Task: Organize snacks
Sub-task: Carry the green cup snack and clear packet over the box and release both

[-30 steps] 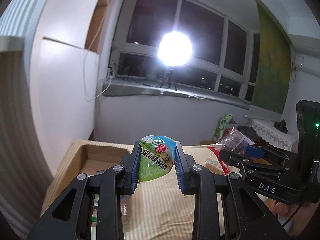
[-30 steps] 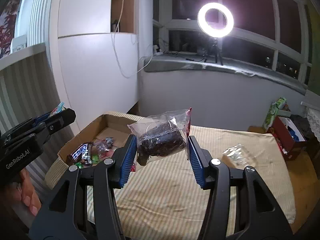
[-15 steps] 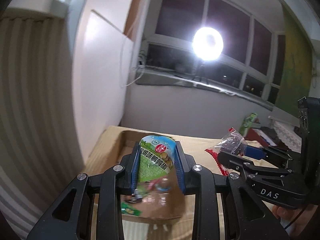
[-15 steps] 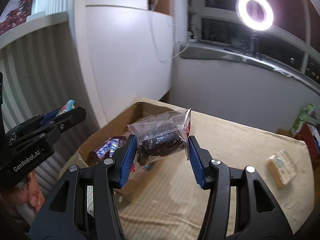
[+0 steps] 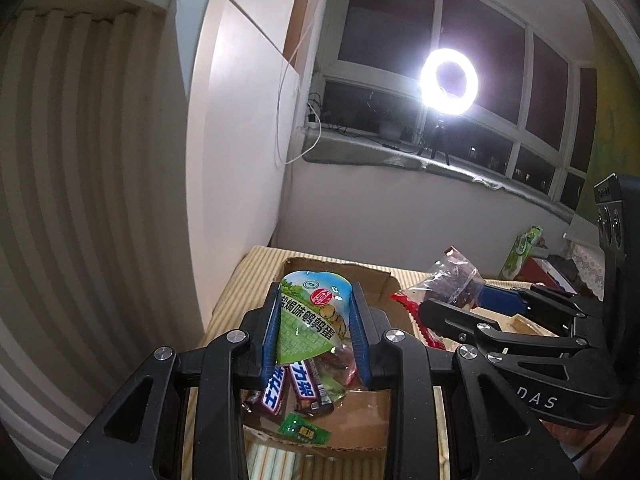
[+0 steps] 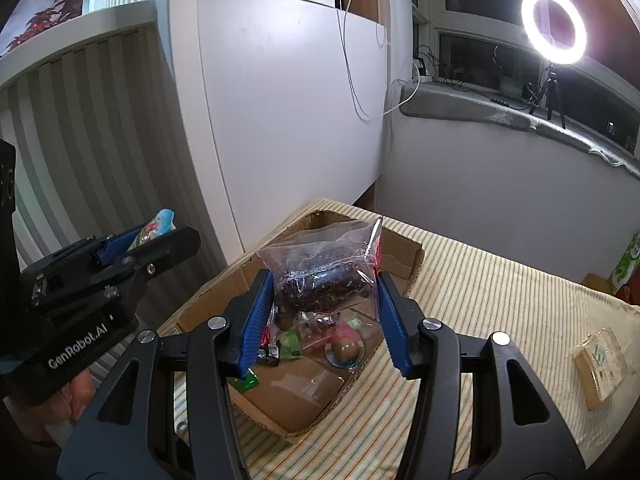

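My left gripper (image 5: pixel 316 312) is shut on a green snack pouch (image 5: pixel 310 320) and holds it above an open cardboard box (image 5: pixel 356 420). The box holds chocolate bars (image 5: pixel 288 390) and small sweets. My right gripper (image 6: pixel 326 296) is shut on a clear bag of dark snacks (image 6: pixel 322 276) above the same box (image 6: pixel 296 400). Each gripper shows in the other's view, the right one (image 5: pixel 452 300) at right, the left one (image 6: pixel 160 240) at left.
The box sits at the left end of a striped table (image 6: pixel 480 304), close to a white cabinet (image 6: pixel 288 112). A clear packet of pale biscuits (image 6: pixel 600 364) lies at the table's right. A ring light (image 5: pixel 449 77) stands on the windowsill.
Both grippers have swung left with their snacks and now hang over the cardboard box. The box contents have come into view beneath the fingers.
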Demonstrator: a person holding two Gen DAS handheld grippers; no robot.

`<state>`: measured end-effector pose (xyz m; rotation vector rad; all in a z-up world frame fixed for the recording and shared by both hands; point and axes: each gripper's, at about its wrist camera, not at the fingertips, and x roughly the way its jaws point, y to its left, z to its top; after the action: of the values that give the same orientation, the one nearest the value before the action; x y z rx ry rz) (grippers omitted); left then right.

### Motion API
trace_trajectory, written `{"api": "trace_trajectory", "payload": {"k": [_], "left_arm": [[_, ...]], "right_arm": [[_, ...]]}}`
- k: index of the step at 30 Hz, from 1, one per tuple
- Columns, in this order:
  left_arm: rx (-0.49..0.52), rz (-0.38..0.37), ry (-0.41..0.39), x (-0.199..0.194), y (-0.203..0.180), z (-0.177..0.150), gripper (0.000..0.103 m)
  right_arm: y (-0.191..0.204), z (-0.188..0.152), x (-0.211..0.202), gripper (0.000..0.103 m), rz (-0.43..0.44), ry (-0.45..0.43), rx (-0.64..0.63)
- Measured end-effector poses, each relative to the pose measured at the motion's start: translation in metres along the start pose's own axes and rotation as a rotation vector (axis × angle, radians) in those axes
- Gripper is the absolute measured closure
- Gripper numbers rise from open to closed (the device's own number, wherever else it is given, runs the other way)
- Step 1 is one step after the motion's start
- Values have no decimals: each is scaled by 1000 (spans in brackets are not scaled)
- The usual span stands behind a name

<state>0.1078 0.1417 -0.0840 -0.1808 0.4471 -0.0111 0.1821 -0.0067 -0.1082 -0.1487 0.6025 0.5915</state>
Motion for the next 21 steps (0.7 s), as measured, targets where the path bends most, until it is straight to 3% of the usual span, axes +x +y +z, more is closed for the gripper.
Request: {"api": "trace_trajectory", "payload": {"k": [12,16,19,21], "left_arm": [[-6,-13,123,47,-2,-23,74],[-20,2,170,59,2,-33,72],[-21,72,208,66,7,-38,55],[-40,88,207,65,12,-38,37]], "right_arm": [[-21,-15,58,49,33,76,31],[-25,-19,82,46,38,144,9],[-32,-19,84,38,23,138,22],[-34,-21,78,35,23,126,30]]}}
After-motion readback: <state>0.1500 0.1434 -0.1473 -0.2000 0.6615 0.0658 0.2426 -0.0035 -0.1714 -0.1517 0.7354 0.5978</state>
